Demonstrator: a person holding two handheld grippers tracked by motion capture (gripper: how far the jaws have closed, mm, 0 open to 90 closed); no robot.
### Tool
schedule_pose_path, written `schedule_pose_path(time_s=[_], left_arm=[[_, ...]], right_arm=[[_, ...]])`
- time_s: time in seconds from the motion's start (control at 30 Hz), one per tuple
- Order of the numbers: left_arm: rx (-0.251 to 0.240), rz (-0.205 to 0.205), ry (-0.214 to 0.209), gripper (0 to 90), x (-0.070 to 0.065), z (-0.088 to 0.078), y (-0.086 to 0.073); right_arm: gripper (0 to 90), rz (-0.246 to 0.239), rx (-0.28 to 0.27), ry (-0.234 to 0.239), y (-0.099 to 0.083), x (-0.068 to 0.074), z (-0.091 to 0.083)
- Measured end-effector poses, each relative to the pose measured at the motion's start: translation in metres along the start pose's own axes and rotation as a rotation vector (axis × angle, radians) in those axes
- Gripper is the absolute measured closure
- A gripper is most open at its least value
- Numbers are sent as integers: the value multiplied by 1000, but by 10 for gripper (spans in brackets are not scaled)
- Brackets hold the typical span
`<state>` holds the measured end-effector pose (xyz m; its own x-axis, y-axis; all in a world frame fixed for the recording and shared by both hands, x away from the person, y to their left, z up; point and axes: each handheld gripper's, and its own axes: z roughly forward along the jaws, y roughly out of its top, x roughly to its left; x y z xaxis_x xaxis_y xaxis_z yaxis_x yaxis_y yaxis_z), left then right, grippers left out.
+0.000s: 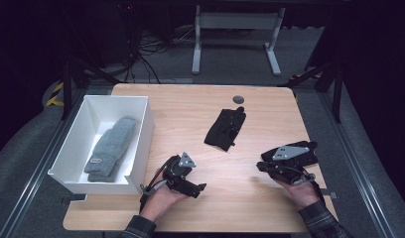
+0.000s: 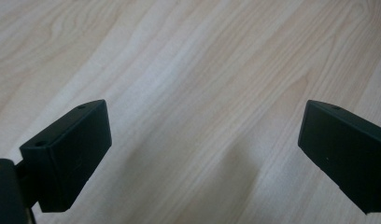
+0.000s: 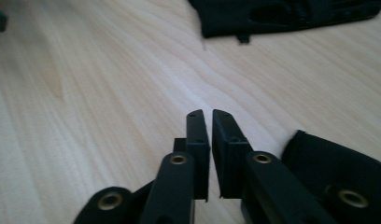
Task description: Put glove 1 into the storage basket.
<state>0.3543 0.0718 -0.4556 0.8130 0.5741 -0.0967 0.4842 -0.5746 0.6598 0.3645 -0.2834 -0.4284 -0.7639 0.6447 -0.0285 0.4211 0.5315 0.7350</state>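
Near the tabletop's (image 1: pixel 270 208) front edge, left gripper (image 2: pixel 202 149) gapes wide, empty; right gripper (image 3: pixel 210 140) pinched closed on nothing. Black gloves (image 1: pixel 225 128) lie mid-table toward the back edge; grey gloves (image 1: pixel 110 148) sit in the white box (image 1: pixel 141 148). Risk: closed jaws would shove the black pair, not grasp.

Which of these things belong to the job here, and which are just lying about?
In the job:
- black gloves, loose on the table
- grey gloves, already inside the white box
- left gripper, open
- right gripper, shut

Lying about:
- round grey cap
- desk frame
- cables on the floor
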Motion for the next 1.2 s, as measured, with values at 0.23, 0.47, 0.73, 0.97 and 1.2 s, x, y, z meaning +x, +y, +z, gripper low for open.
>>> schedule_pose_path(time_s=[0.23,0.47,0.73,0.97,1.2], left_arm=[[31,44,3,1,3,8,-8],[-19,100,15,0,7,13,-18],[-29,99,9,3,7,12,-20],[-29,99,8,3,7,12,-20],[-29,100,8,4,7,12,-20]], right_arm=[[900,63,-11,-62,-4,-25,-8],[900,137,4,-151,-17,-52,-15],[900,169,74,-186,-27,-67,-3],[900,156,82,-159,-26,-62,3],[900,102,84,-102,-18,-42,13]])
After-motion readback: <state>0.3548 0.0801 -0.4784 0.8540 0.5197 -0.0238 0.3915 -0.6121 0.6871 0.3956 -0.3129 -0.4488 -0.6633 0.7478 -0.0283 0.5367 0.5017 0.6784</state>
